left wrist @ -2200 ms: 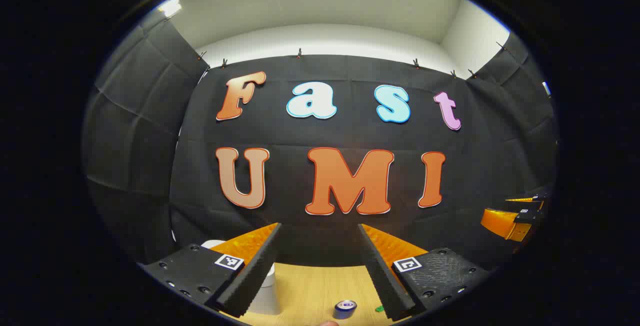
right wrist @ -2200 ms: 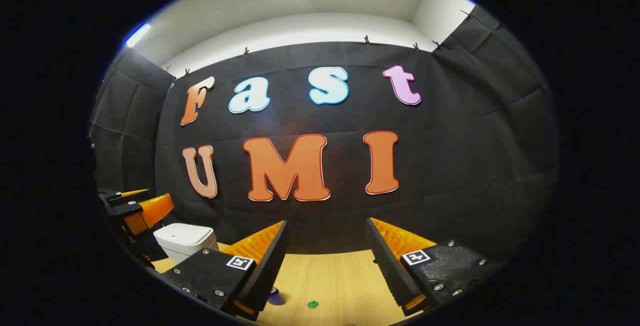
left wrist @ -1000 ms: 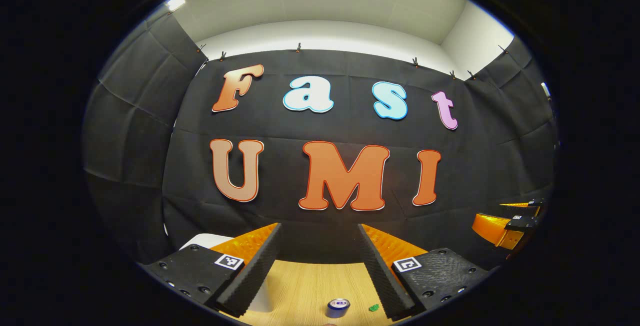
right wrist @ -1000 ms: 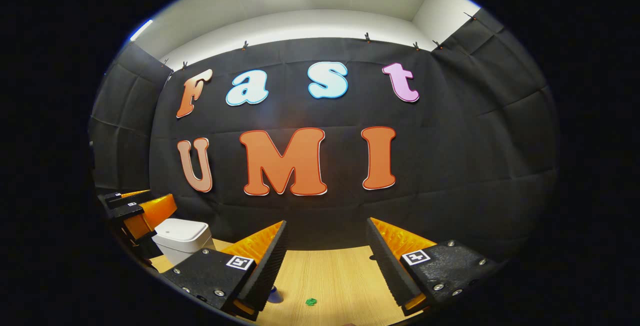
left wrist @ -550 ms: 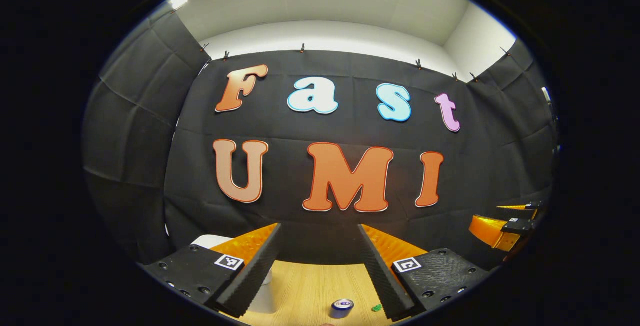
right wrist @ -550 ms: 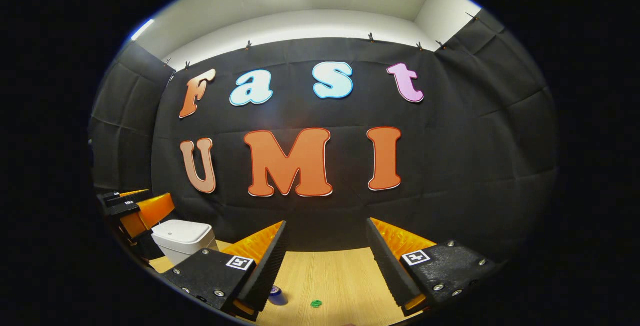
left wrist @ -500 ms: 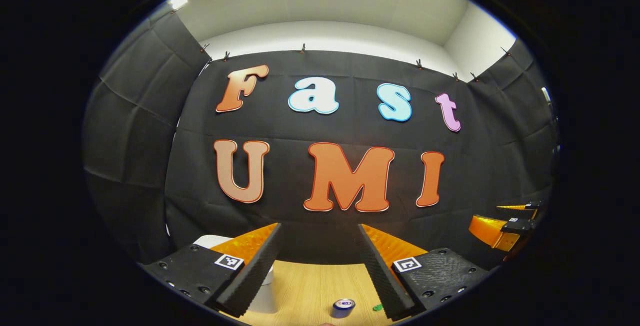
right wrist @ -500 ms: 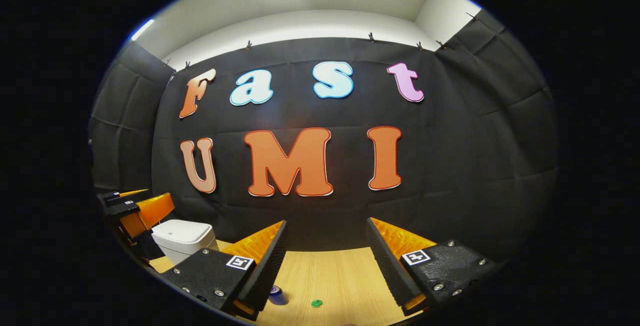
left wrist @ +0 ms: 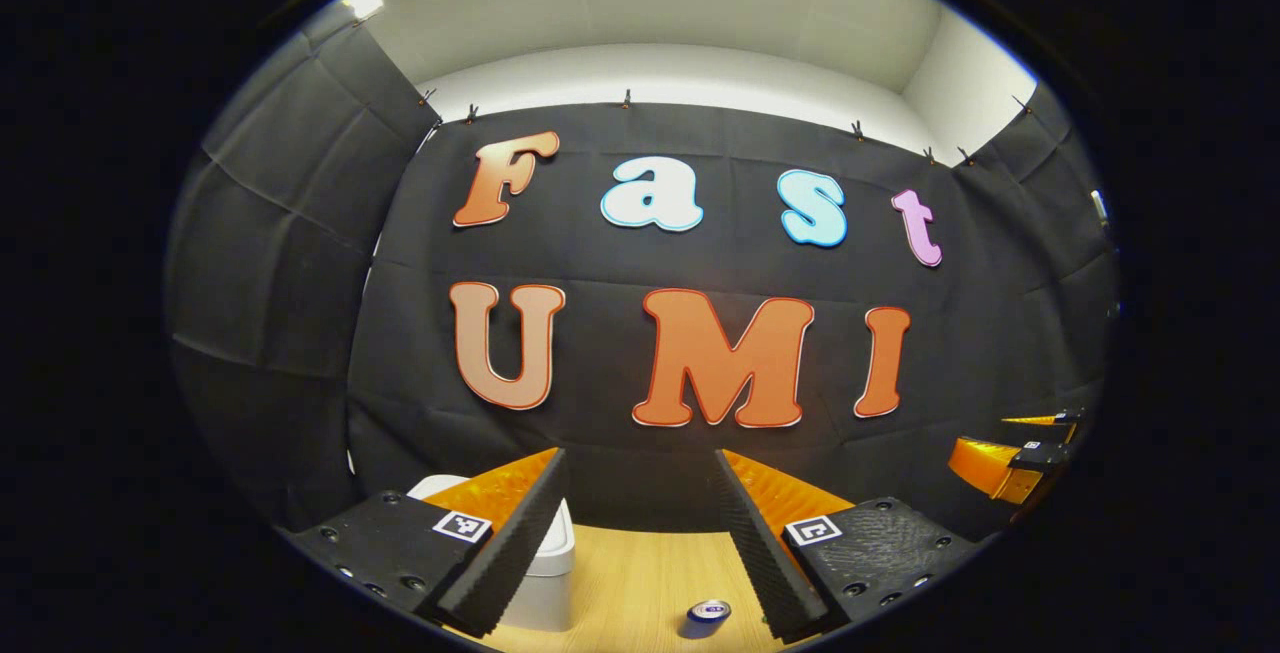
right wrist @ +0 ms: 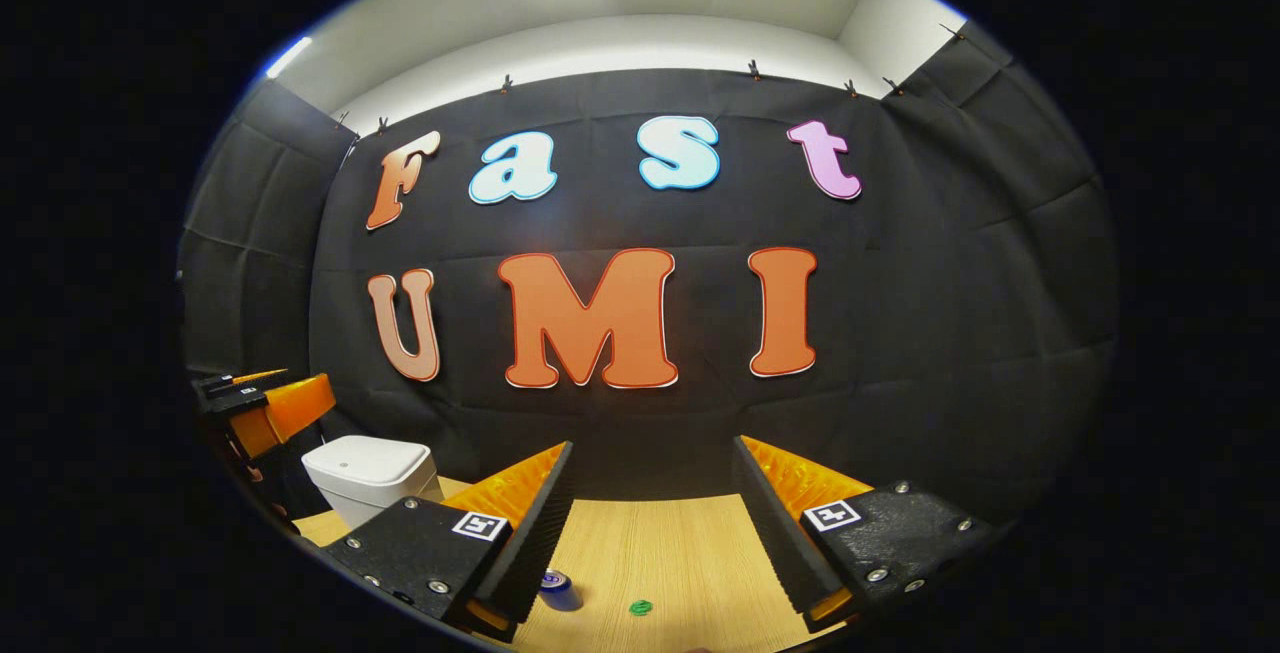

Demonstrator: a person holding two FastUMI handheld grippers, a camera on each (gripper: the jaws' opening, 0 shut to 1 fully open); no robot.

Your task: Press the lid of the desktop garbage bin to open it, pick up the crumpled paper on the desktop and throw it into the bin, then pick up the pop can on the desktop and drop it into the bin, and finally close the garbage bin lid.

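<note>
A white bin (right wrist: 368, 478) with its lid down stands on the wooden desktop (right wrist: 660, 543) at the left of the right gripper view. In the left gripper view the bin (left wrist: 545, 578) sits partly behind my left finger. A pop can (left wrist: 708, 617) stands upright near the bottom edge, and the pop can (right wrist: 558, 588) peeks out beside a finger in the right gripper view. My left gripper (left wrist: 640, 533) is open and holds nothing, raised above the desk. My right gripper (right wrist: 650, 528) is open too, with nothing between its fingers. The left gripper (right wrist: 265, 408) hangs above and left of the bin.
A small green scrap (right wrist: 640, 608) lies on the desk right of the can. The black cloth wall closes off the back of the desk. The right gripper (left wrist: 1015, 448) shows far right in the left gripper view.
The left gripper's view has shifted left, so more of the bin shows and the can sits farther right. The right gripper's view has hardly shifted. Both grippers stay open.
</note>
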